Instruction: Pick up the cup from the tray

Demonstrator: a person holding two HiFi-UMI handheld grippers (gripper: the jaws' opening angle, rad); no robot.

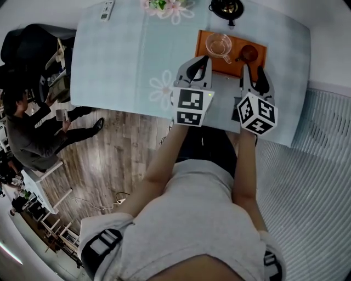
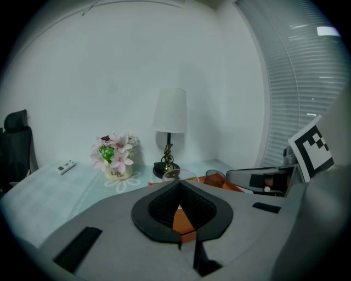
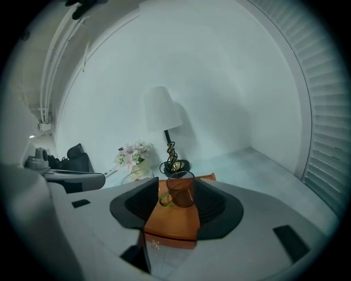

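An orange tray (image 1: 229,65) lies at the far right of the pale blue table (image 1: 120,60). On it stand a small brown glass cup (image 1: 249,53) with a green handle and a larger clear glass cup (image 1: 218,45). My right gripper (image 1: 253,70) hovers at the tray's near edge. Seen from the right gripper view, the brown cup (image 3: 181,190) stands upright on the tray (image 3: 173,219) just ahead of the open jaws, untouched. My left gripper (image 1: 204,59) sits beside it at the tray's near left, and its pads (image 2: 164,206) meet at the tips with nothing held.
A flower vase (image 1: 167,6), a black-based lamp (image 1: 226,8) and a white remote (image 1: 106,10) stand along the table's far side. A person (image 1: 27,126) sits on the wooden floor side at left. Slatted blinds (image 1: 323,137) run along the right.
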